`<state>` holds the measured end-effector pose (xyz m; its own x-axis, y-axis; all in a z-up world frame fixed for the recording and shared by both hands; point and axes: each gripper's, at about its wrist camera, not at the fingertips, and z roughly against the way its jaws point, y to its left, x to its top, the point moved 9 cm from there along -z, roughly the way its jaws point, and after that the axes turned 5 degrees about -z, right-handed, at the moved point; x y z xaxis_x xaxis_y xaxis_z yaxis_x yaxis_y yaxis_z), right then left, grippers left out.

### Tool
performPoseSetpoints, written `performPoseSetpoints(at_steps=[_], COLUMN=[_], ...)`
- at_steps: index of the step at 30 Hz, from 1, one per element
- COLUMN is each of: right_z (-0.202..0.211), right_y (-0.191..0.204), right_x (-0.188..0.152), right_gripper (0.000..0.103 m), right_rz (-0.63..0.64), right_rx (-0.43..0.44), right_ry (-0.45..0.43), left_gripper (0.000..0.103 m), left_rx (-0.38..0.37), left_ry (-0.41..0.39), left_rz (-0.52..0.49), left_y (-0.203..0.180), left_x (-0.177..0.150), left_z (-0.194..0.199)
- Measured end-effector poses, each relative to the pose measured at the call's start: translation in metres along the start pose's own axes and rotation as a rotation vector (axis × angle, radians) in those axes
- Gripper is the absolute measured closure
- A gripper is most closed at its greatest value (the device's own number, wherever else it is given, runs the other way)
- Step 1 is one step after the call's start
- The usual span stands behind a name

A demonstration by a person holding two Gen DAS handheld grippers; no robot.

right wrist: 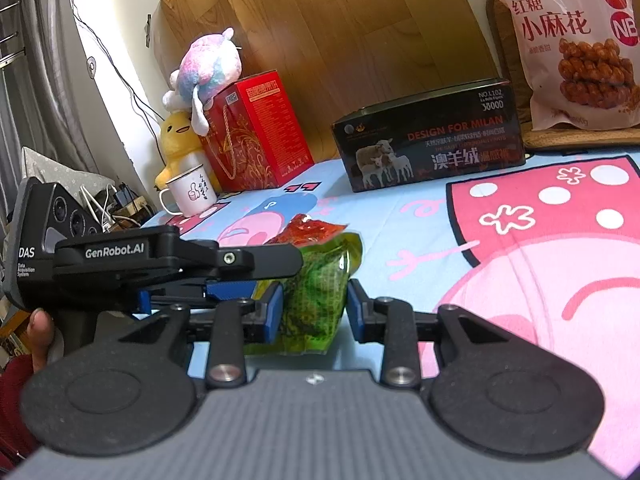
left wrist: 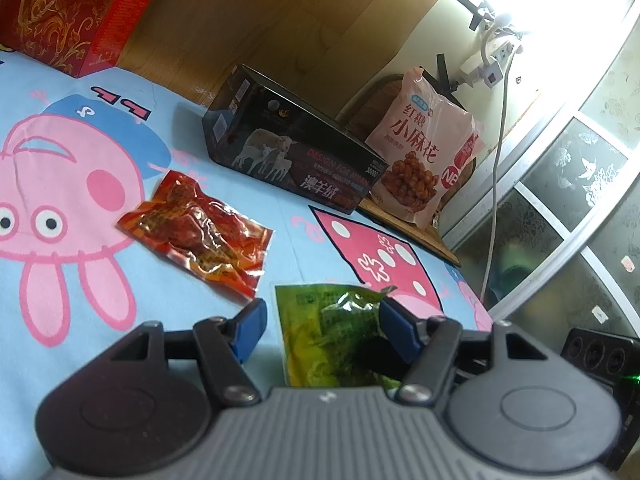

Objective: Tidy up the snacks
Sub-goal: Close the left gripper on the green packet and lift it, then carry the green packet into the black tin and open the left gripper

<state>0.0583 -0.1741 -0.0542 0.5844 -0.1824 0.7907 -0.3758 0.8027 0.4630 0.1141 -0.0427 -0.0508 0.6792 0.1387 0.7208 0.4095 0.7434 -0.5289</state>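
The green snack packet [left wrist: 332,336] lies on the cartoon bedsheet [left wrist: 120,320] between the spread fingers of the left gripper [left wrist: 320,326], not yet pinched. The right gripper [right wrist: 314,312] also stands open around the green snack packet, probably to steady it. The red snack packet [left wrist: 200,228] waits near, and the black box [left wrist: 288,152] behind may be the place for both.

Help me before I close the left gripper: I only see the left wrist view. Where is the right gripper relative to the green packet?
Observer: The right gripper also straddles the green packet, with a blue pad close on each side. I cannot tell whether it is squeezing the packet.
Operator: Is anything fragile near the red gift box?
Observer: Yes, a white enamel mug stands on the sheet by the lower left corner of the red gift box.
Operator: Is anything on top of the box?
Observer: A pastel plush toy rests against its upper left corner.
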Motion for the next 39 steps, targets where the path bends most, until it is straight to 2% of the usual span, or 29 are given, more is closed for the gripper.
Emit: performPoseSetpoints(at_steps=[4, 8, 11, 14, 15, 17, 19, 21, 24, 27, 31, 39], right_z=[0.003, 0.01, 0.012, 0.014, 0.014, 0.014, 0.014, 0.014, 0.014, 0.014, 0.011, -0.025], right_y=[-0.002, -0.016, -0.027, -0.028, -0.026, -0.023, -0.024, -0.025, -0.025, -0.025, -0.024, -0.041], right_x=[0.003, 0.01, 0.012, 0.013, 0.013, 0.012, 0.012, 0.013, 0.015, 0.024, 0.051, 0.135], right_gripper=[0.067, 0.067, 0.067, 0.067, 0.067, 0.067, 0.068, 0.072, 0.072, 0.072, 0.072, 0.072], right_rz=[-0.021, -0.124, -0.209, -0.237, -0.234, -0.219, -0.218, -0.225, -0.232, -0.228, -0.178, -0.105], right_rx=[0.009, 0.02, 0.047, 0.07, 0.075, 0.083, 0.081, 0.08, 0.074, 0.077, 0.068, 0.026], right_ry=[-0.017, -0.062, -0.064, -0.064, -0.059, -0.052, -0.049, -0.05, -0.053, -0.069, -0.108, -0.194], left_gripper=[0.041, 0.041, 0.039, 0.039, 0.043, 0.056, 0.077, 0.078, 0.078, 0.078, 0.078, 0.077], left_rx=[-0.012, -0.018, -0.03, -0.056, -0.071, -0.101, -0.139, -0.129, -0.111, -0.111, -0.1, -0.015], left_ry=[-0.022, -0.01, -0.008, -0.002, 0.002, 0.005, 0.022, 0.026, 0.026, 0.013, -0.01, -0.106], left_rz=[0.008, 0.029, 0.026, 0.043, 0.05, 0.06, 0.075, 0.071, 0.056, 0.042, 0.003, -0.111], left_y=[0.001, 0.005, 0.003, 0.003, 0.002, 0.0, -0.003, -0.005, -0.009, -0.014, -0.021, -0.027], left_x=[0.003, 0.003, 0.003, 0.003, 0.003, 0.002, 0.001, 0.001, 0.007, 0.022, 0.054, 0.147], left_z=[0.004, 0.003, 0.004, 0.004, 0.003, 0.004, 0.003, 0.002, 0.002, -0.001, -0.011, -0.055])
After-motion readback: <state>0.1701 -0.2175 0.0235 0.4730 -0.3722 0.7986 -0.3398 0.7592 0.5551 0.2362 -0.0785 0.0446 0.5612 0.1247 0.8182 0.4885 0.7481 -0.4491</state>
